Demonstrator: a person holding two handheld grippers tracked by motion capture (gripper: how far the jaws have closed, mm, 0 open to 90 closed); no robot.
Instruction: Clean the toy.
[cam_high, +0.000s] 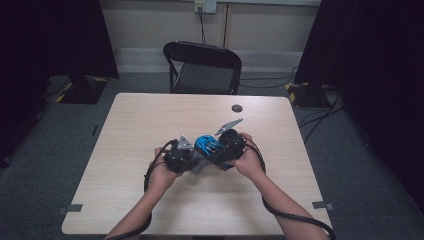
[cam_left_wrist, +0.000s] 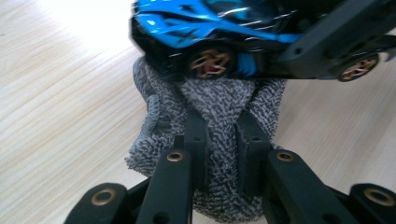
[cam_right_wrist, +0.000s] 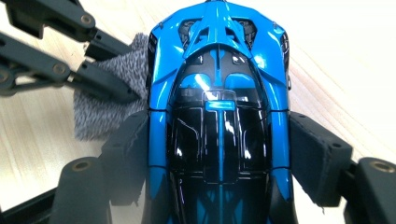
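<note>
Blue-and-black glossy toy sports car (cam_right_wrist: 217, 112) sits at the middle of everything you are doing, held just above the pale wooden table (cam_high: 150, 125), toward your side of its centre. All places below are given relative to this car.

Behind the car, beyond the table's far edge, stands a black folding chair (cam_high: 202, 67). Closer, on the tabletop behind and slightly right of the car, lies a small dark round disc (cam_high: 237, 108), well apart from it.

Your right gripper (cam_right_wrist: 219, 154) clamps the car across its body: one padded black jaw presses on each flank, about halfway along, with the roof facing that gripper's camera. In the high view your right hand (cam_high: 248, 161) is just right of the car.

Your left gripper (cam_left_wrist: 224, 140) is just left of the car and below it. Its jaws are pinched together on a grey speckled knitted cloth (cam_left_wrist: 215, 112), with a fold of the fabric gripped between the two tips. The top of the cloth touches the car's underside beside a bronze-spoked wheel (cam_left_wrist: 211, 63). In the right gripper view the same cloth pokes out from under the car's left flank. Your left hand (cam_high: 162, 175) is left of the car and nearer to you.
</note>
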